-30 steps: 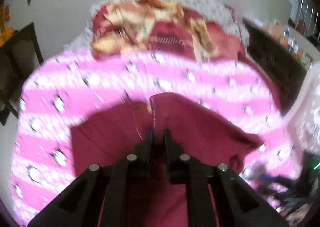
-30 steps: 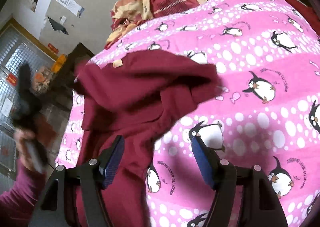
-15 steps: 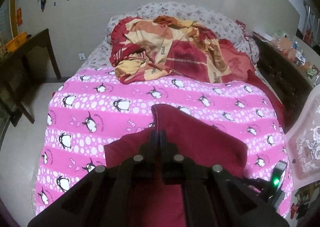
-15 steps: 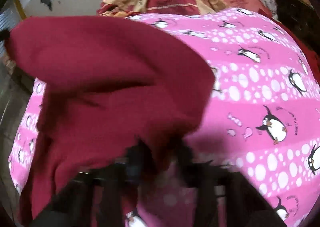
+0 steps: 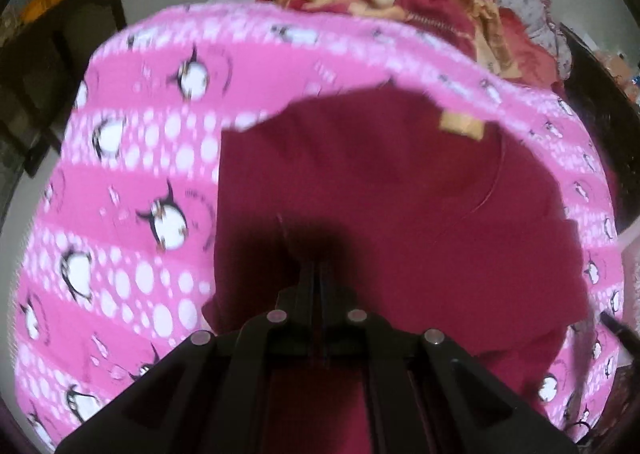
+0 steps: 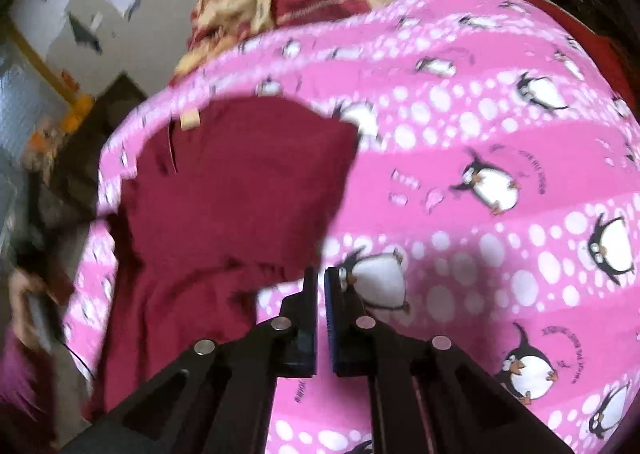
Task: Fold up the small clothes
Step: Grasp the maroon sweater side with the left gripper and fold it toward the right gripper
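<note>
1. The pink penguin-print bedspread (image 6: 500, 126) carries small curved dark lettering beside each penguin; it is too blurred to read.
2. The tan tag (image 6: 189, 120) on the dark red garment (image 6: 240, 182) shows no legible text.

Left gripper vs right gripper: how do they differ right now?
Left gripper: fingers pressed together with no gap, tips set in the middle of the maroon garment, a crease running into them. Right gripper: a slim gap shows between its fingers, tips at the garment's edge over the pink penguin blanket; whether it pinches cloth is unclear. Shared: both black, both closed or nearly so.
</note>
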Demonstrator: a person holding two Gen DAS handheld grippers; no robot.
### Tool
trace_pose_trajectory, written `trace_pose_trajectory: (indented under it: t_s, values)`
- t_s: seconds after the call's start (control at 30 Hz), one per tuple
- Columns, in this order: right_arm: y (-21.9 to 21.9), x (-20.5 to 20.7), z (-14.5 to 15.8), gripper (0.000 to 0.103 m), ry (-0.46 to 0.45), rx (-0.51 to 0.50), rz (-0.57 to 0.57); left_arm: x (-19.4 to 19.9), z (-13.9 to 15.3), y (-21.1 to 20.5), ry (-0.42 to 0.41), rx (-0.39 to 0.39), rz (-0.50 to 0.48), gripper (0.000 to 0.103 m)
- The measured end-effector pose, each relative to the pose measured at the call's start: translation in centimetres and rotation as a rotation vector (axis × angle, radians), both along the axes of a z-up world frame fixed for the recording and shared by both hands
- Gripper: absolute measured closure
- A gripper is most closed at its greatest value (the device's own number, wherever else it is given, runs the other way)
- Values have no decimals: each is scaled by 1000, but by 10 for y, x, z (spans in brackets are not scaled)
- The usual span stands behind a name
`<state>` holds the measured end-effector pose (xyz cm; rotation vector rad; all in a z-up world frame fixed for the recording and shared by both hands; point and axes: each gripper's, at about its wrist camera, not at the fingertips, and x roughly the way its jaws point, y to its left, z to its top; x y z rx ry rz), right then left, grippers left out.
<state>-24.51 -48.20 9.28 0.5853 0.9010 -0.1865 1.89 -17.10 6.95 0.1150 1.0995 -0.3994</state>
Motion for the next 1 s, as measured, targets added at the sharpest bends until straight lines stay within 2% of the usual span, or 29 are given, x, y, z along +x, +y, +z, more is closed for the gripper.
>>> trace_pose_trajectory:
  t_s: [0.07,0.1,0.23,0.3,0.33,0.37,0.43,0.47,0.5,0.6,0.63,0.7,0.73,0.77,0.93,1.0]
  values:
    - [-5,8,3,12,-33,11,-33,1,-4,6,2,-13,4,101]
    - [-6,18,0,8,-41,12,-35,1,-4,9,-6,-17,10,101]
    - [4,75,-29,10,33,17,30,2,-9,15,-5,-14,13,101]
    - [11,97,-43,34,84,7,59,1,-17,15,0,12,13,100]
    - [15,104,-46,64,116,-49,63,2,-20,15,5,16,13,98]
    - [19,107,-42,73,127,-131,69,2,-22,17,11,13,15,95]
    - [20,106,-36,78,120,-210,63,0,-25,24,8,1,28,75]
    - [16,106,-39,78,141,-262,33,-1,-27,25,9,-9,28,72]
    - [12,106,-44,78,155,-258,24,-2,-30,25,10,-13,20,71]
    - [4,99,-39,78,133,-187,17,-8,-29,18,-20,35,-1,70]
    - [3,94,-33,74,119,-163,8,-10,-26,16,-28,43,-6,66]
    - [1,79,-24,54,101,-103,-13,-13,-21,18,-27,25,-10,58]
    - [3,67,-21,39,71,-58,-2,-13,-19,21,-24,13,-9,57]
    - [8,62,-19,33,62,-37,8,-15,-17,24,-24,8,-7,57]
    - [41,28,-28,33,59,55,65,-29,-9,45,-29,2,16,52]
    - [57,32,-30,33,48,50,102,-35,-8,54,-28,0,19,51]
